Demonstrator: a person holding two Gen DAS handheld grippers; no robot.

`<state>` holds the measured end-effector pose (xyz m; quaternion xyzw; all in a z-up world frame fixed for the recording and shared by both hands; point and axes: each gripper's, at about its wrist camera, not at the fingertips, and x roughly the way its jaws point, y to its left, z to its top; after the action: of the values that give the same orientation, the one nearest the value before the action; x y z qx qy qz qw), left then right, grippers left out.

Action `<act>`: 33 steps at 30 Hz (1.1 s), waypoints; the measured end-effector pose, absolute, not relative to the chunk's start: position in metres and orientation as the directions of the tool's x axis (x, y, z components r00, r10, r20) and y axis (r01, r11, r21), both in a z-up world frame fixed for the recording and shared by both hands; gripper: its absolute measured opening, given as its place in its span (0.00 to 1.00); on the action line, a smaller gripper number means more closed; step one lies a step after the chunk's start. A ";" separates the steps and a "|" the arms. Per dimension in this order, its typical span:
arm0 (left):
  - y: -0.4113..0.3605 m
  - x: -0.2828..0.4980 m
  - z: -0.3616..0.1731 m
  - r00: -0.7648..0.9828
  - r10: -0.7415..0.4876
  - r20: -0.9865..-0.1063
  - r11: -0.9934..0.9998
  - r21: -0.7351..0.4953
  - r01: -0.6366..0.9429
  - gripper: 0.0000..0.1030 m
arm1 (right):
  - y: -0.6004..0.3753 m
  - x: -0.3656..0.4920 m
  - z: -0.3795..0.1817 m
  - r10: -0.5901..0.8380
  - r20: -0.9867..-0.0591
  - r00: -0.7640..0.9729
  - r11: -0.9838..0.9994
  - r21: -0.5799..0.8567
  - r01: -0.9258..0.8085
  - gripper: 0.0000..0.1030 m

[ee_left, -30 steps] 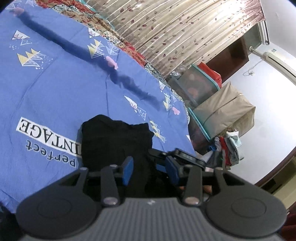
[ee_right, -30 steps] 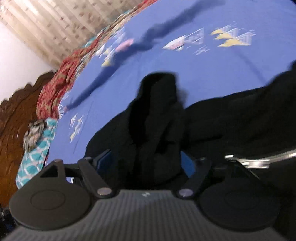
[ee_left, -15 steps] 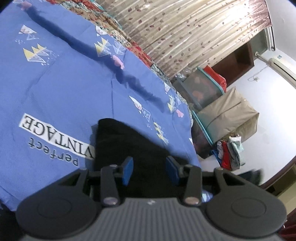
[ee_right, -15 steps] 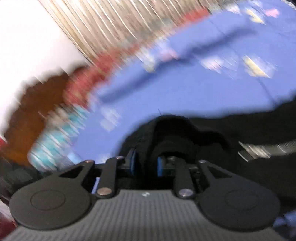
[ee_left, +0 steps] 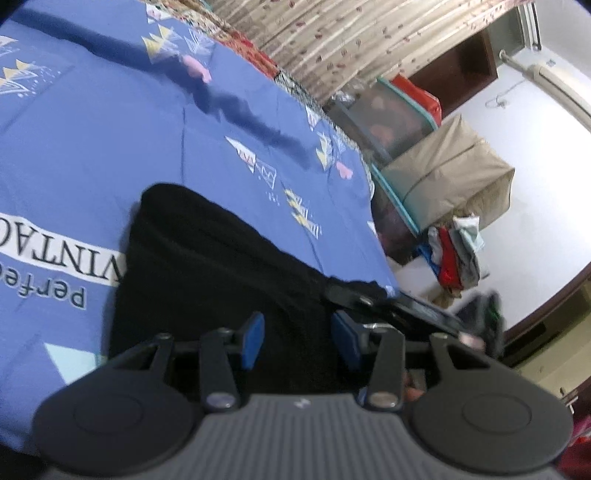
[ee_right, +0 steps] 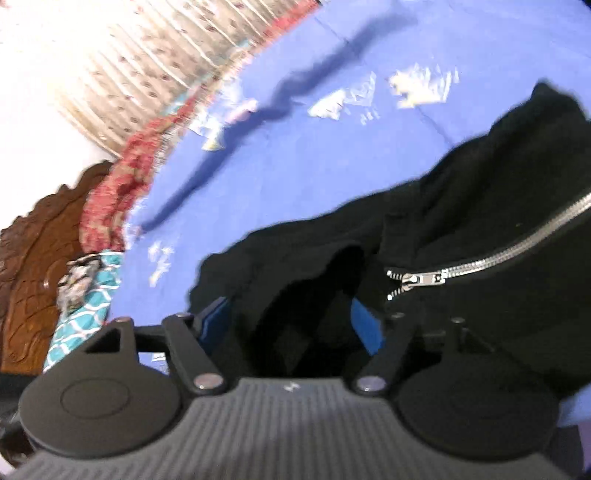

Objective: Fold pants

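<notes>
Black pants point(ee_left: 207, 266) between both tongs, left tongs point(ee_left: 297, 341) parted, right tongs point(ee_right: 291, 325) just reopened (nothing gripped)

Blue printed bedsheet point(ee_left: 110, 122), patterned curtains point(ee_left: 351, 33), carved wooden headboard point(ee_right: 33, 258), white walls point(ee_left: 535, 155)

Black pants point(ee_right: 480, 206) cut off at right edge; bedsheet point(ee_right: 295, 155) print blurred.

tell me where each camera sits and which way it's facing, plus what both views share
Left wrist: on the left hand-held gripper, angled down over black pants on the blue bedsheet, toward curtain and storage bags; the right hand-held gripper shows at right.
Right wrist: on the right hand-held gripper, looking across the pants' zipper toward the wooden headboard.
Shared: pants, bedsheet, curtain.
</notes>
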<state>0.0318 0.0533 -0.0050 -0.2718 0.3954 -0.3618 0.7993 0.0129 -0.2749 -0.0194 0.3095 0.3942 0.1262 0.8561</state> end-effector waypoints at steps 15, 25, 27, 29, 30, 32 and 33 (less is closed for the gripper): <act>-0.003 0.057 -0.012 0.344 -0.782 -0.520 0.623 -0.667 0.409 0.41 | -0.291 0.046 -0.011 0.406 -0.616 0.675 0.841 0.541 -0.012 0.30; -0.013 0.087 0.008 0.388 -0.781 -0.489 0.620 -0.678 0.394 0.43 | -0.262 0.019 -0.017 0.402 -0.593 0.697 0.859 0.507 -0.064 0.45; -0.015 0.086 0.006 0.381 -0.784 -0.491 0.618 -0.678 0.397 0.43 | -0.270 0.027 -0.010 0.386 -0.570 0.725 0.861 0.504 -0.063 0.45; -0.018 0.084 0.000 0.368 -0.782 -0.503 0.621 -0.680 0.389 0.43 | -0.278 0.035 -0.008 0.369 -0.562 0.740 0.865 0.500 -0.052 0.45; -0.019 0.082 -0.002 0.358 -0.787 -0.503 0.615 -0.686 0.388 0.43 | -0.285 0.043 -0.010 0.370 -0.552 0.747 0.846 0.532 -0.026 0.45; -0.025 0.074 -0.004 0.333 -0.801 -0.497 0.598 -0.689 0.410 0.44 | -0.303 0.054 -0.025 0.370 -0.541 0.755 0.792 0.609 0.049 0.45; -0.029 0.070 -0.005 0.323 -0.802 -0.502 0.597 -0.678 0.430 0.46 | -0.308 0.061 -0.032 0.372 -0.551 0.747 0.770 0.633 0.083 0.45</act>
<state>0.0698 -0.0293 -0.0047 -0.2171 0.4291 -0.3928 0.7839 0.0609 -0.3076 -0.0321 0.3292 0.3457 0.0824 0.8748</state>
